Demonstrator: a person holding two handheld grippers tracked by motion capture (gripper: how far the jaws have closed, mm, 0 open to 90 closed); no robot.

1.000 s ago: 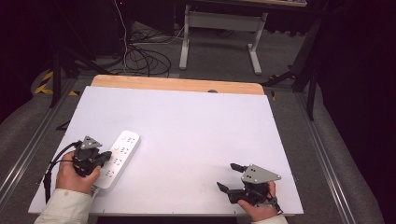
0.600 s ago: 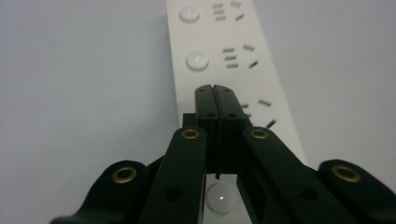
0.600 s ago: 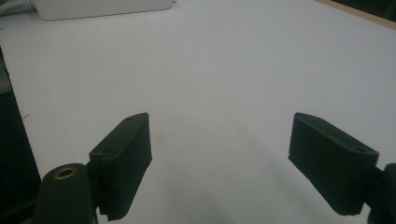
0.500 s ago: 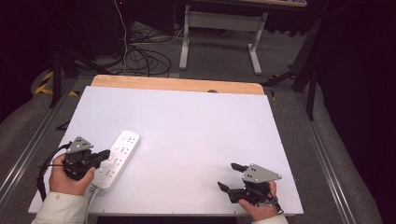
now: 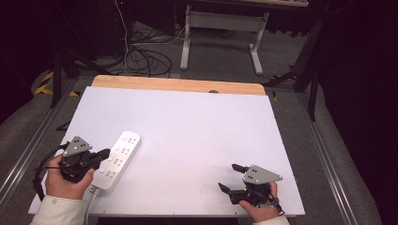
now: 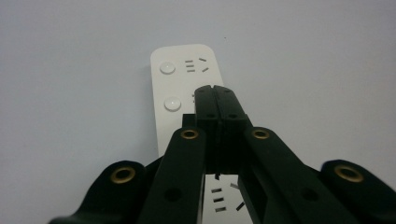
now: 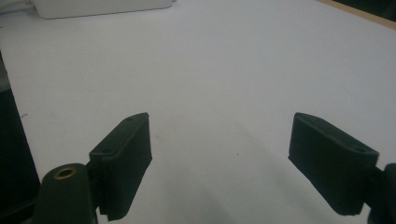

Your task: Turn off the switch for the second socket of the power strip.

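White plastic makes up the power strip (image 5: 116, 161), which lies flat on the counter (image 5: 197, 126) directly under and ahead of the left hand-held gripper (image 5: 104, 153), its long body running away from that gripper at a slant. In the left gripper view the power strip (image 6: 184, 88) stretches forward beneath the black jaws, with two round buttons and sets of socket slots showing past the tips and more slots visible below the jaw arms. The left hand-held gripper (image 6: 215, 93) has its jaws pressed together with nothing between them, and the tips hang over the middle of the strip; whether they touch its face cannot be told. A white cord leaves the near end of the strip and drops off the counter edge just beside the left hand (image 5: 68, 180), and a black cable loops from the gripper on the outer side of that hand. Well apart from the strip, near the opposite front corner of the counter, the right hand (image 5: 260, 208) holds the right hand-held gripper (image 5: 231, 177) low over bare white surface, its grey three-cornered plate on top. In the right gripper view its jaws (image 7: 219, 163) stand wide apart with only the white counter between them, and the end of the power strip (image 7: 100, 7) lies far ahead and off to one side. A strip of bare wood (image 5: 178, 85) edges the far side of the counter.
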